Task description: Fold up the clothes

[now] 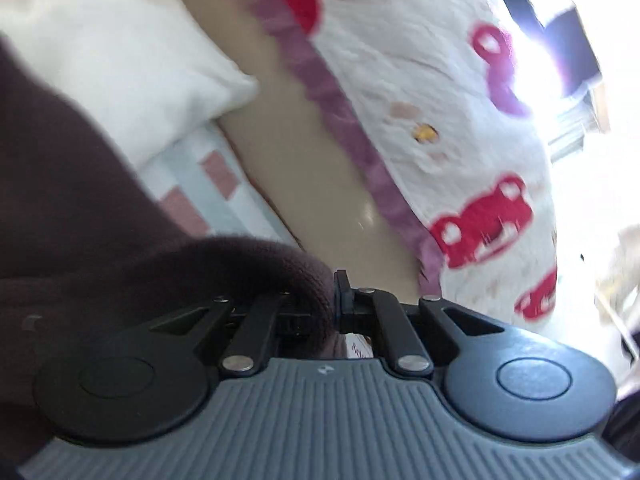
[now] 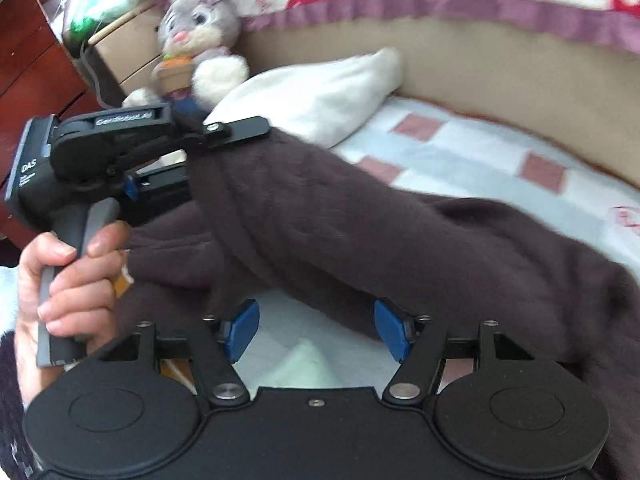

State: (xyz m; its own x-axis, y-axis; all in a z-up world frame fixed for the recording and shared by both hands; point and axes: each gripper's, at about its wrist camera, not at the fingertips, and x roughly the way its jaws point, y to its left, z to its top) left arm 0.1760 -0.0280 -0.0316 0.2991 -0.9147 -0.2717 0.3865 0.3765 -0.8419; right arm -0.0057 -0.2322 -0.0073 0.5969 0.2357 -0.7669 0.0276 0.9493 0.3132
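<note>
We are folding a dark brown fleece top [image 2: 360, 232] on the bed with the checked sheet [image 2: 460, 148]. Our left tongs [image 1: 334, 300] are pinched tight on a fold of the top, so we can lift that part up off the bed. The top hangs from them in a long roll. Our right tongs [image 2: 318, 330] are wide open with nothing between the blue pads [image 2: 244, 330]. They wait just under the hanging cloth, maybe to catch it next. A white pillow [image 2: 320, 92] and a bunny toy [image 2: 196, 32] sit near the bed's tan side wall [image 2: 500, 80], out of our way.
</note>
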